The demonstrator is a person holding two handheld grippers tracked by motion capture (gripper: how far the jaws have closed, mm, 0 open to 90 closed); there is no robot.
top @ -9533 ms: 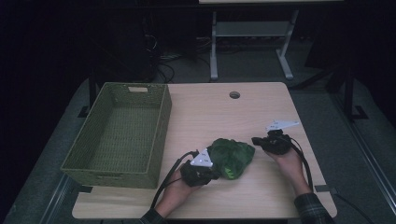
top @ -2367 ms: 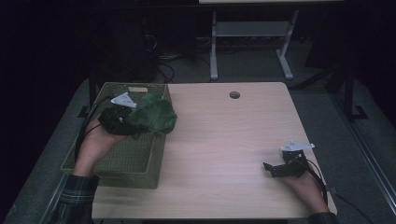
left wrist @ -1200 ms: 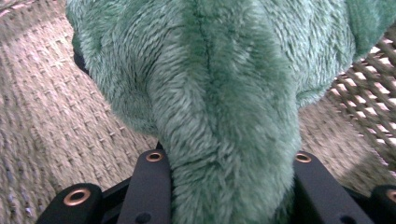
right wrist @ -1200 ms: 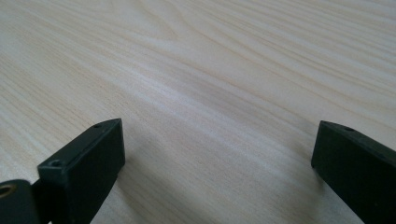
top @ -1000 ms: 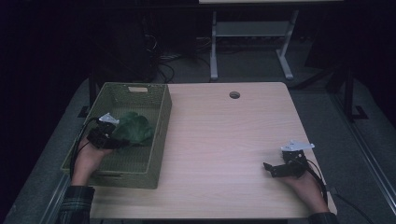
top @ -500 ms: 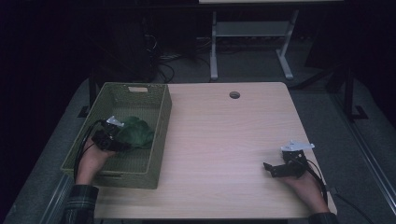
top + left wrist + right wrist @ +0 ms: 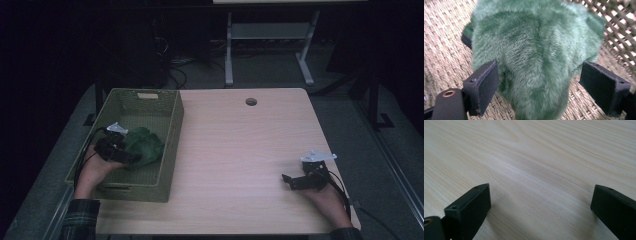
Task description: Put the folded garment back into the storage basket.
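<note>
Green plush cloth [image 7: 143,145] lies bunched on the woven floor of the olive wicker basket [image 7: 171,134], roughly midway along its length and closer to the wall that faces the middle of the worktop [image 7: 240,155]. The basket stands along the worktop's left edge, running from near the far left corner most of the way toward the near one.

From the high view I see my left tongs [image 7: 131,157] down inside the basket, reaching in from its left wall toward the cloth, the hand [image 7: 92,170] resting over the basket's near left rim. In the left gripper view the fleece [image 7: 534,57] fills the space between the two black jaws; they have just been opening. The jaw at the left of that view sits against the pile or very nearly so, while the other stands clear of it with basket weave showing in the gap. I read these tongs as apart, not pressing on the cloth.

My right tongs [image 7: 287,180] rest low over the worktop near its near right corner, pointing toward the left edge. In the right gripper view their jaws stand wide apart with bare pale wood [image 7: 531,165] between them.

A round cable hole [image 7: 251,101] sits in the worktop near the middle of its far edge.
</note>
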